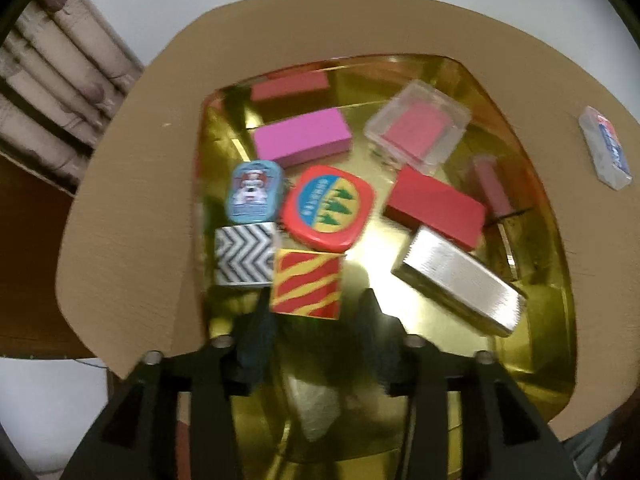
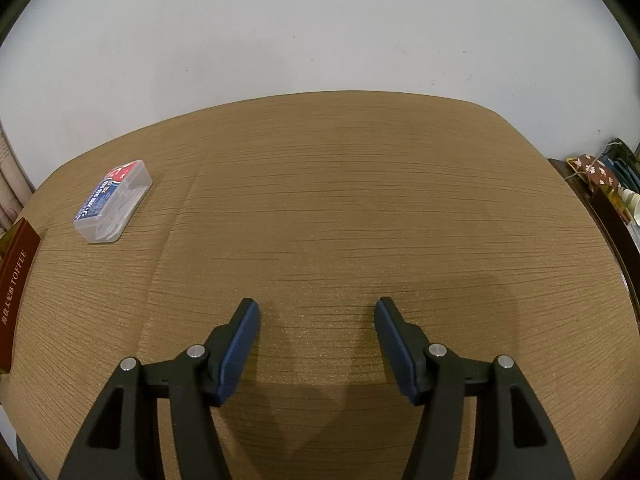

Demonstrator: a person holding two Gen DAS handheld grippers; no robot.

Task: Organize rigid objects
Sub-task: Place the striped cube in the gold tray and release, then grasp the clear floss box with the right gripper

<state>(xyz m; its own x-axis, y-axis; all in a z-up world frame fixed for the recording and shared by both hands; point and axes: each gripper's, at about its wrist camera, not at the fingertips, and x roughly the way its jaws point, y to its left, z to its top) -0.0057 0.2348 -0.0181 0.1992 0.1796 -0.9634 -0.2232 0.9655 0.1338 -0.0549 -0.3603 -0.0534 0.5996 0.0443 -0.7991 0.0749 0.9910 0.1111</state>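
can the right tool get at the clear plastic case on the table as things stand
Probably yes. The right tool is open and holds nothing, and the clear plastic case lies alone on the bare table, off to its left, with nothing between them.

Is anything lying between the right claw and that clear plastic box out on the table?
Nothing visible does. Only bare table lies between the open right claw and the clear plastic box at far left.
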